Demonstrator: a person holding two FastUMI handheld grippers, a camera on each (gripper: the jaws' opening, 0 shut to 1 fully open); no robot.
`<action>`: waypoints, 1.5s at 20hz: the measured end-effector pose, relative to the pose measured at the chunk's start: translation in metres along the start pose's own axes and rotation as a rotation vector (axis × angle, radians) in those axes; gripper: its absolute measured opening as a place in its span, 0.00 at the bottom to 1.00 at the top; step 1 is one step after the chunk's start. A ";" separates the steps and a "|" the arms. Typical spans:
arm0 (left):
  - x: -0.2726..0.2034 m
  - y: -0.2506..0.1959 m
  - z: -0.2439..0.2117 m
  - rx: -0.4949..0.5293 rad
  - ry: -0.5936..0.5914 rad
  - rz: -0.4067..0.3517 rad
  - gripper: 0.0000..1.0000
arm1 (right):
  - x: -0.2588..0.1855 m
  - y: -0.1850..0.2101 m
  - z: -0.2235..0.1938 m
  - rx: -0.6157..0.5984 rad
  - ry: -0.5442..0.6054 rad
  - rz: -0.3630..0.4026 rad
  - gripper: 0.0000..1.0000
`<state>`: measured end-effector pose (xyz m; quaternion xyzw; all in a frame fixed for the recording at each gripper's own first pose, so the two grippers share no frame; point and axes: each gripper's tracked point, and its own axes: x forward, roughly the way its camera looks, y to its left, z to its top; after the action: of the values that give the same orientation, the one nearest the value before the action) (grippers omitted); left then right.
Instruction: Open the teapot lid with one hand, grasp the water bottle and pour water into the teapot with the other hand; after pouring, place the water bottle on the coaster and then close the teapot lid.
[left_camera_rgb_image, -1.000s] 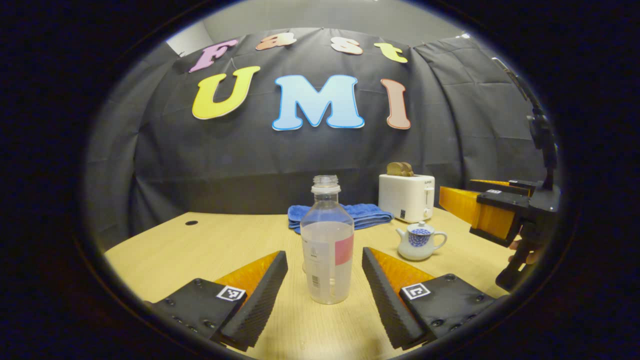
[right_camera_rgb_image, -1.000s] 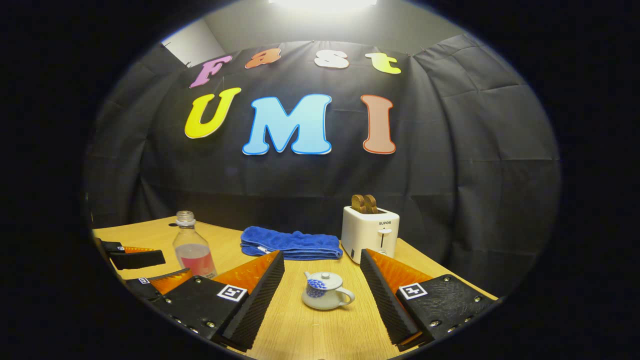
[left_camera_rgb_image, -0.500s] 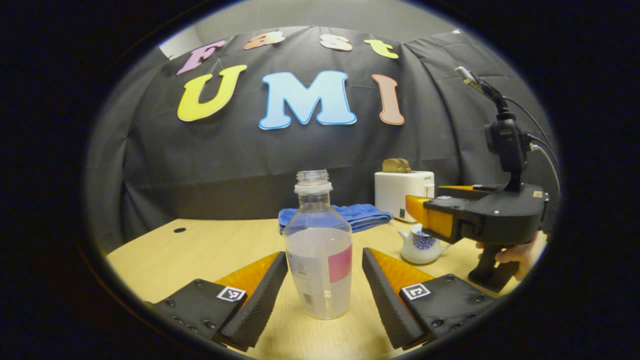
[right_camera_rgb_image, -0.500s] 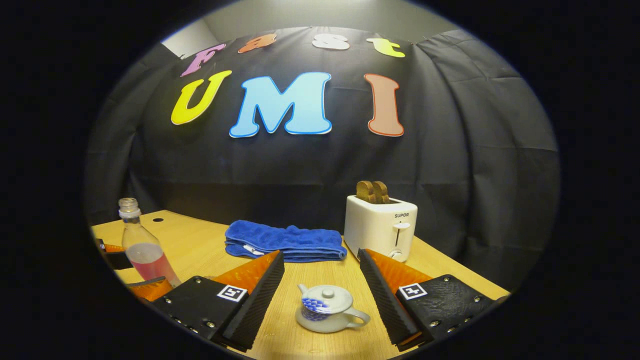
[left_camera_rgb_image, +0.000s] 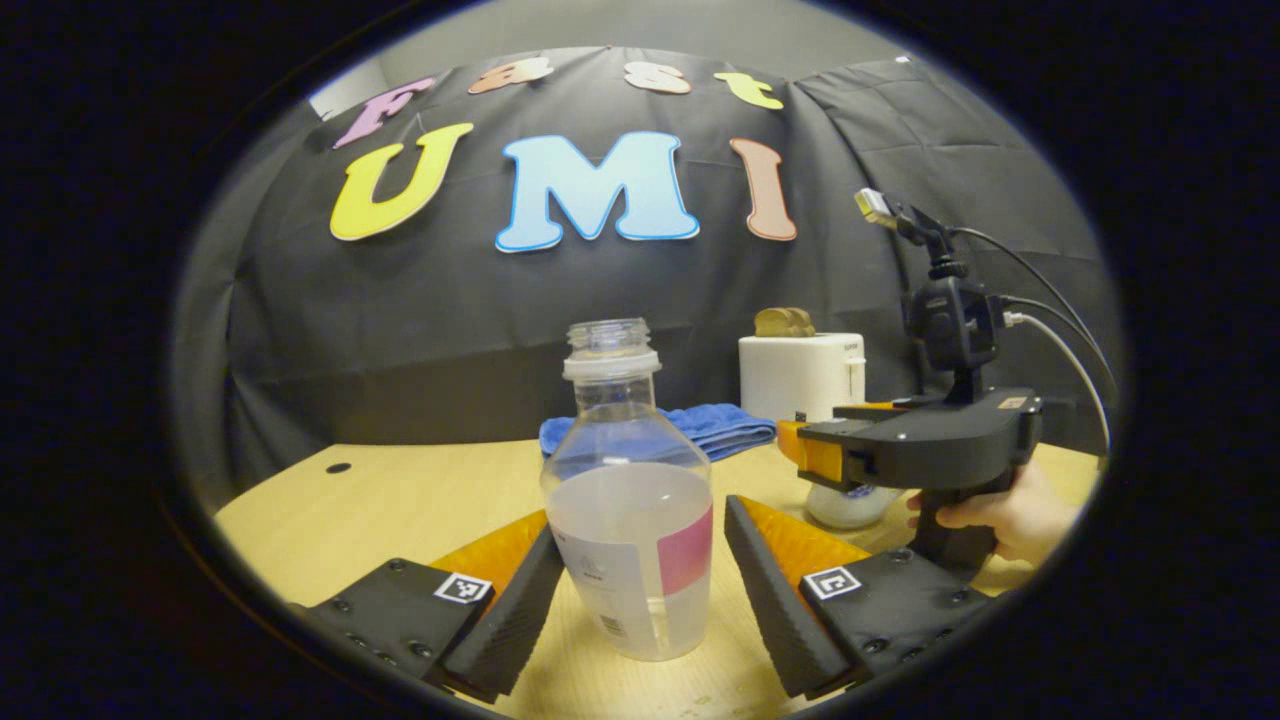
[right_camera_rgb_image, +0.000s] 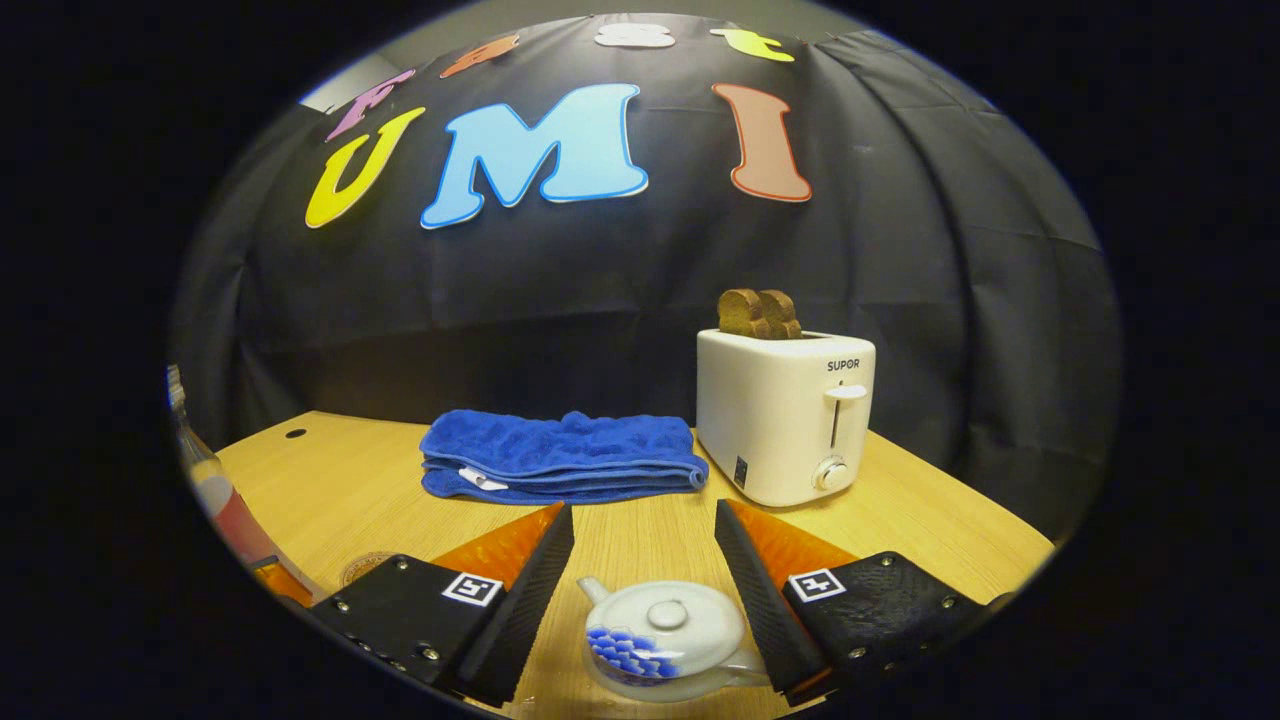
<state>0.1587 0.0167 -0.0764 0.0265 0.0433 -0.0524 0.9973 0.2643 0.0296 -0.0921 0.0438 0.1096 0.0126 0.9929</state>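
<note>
Wooden table (right_camera_rgb_image: 930, 530): one bottle (left_camera_rgb_image: 630, 520), one teapot (right_camera_rgb_image: 665, 640).

Right gripper (right_camera_rgb_image: 640, 560) hangs over teapot (right_camera_rgb_image: 665, 640), fingers spread wide either side, lid (right_camera_rgb_image: 667, 620) on. Folded blue towel (right_camera_rgb_image: 560, 457) and white toaster (right_camera_rgb_image: 785, 415) holding toast (right_camera_rgb_image: 760, 313) stand behind on wooden table (right_camera_rgb_image: 930, 530). Water bottle (right_camera_rgb_image: 215, 490) at far left edge.
</note>
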 end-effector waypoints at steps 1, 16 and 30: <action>0.001 -0.001 -0.002 -0.009 0.005 -0.005 1.00 | 0.000 0.001 -0.001 -0.006 0.008 0.002 0.78; -0.001 -0.001 -0.005 -0.021 0.016 -0.014 0.89 | 0.006 -0.005 -0.002 -0.032 0.039 -0.034 0.28; -0.008 0.002 -0.003 -0.058 0.001 -0.001 0.87 | -0.007 -0.010 0.020 -0.023 -0.074 -0.025 0.12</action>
<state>0.1508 0.0195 -0.0790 -0.0022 0.0455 -0.0514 0.9976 0.2624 0.0178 -0.0724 0.0315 0.0730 0.0001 0.9968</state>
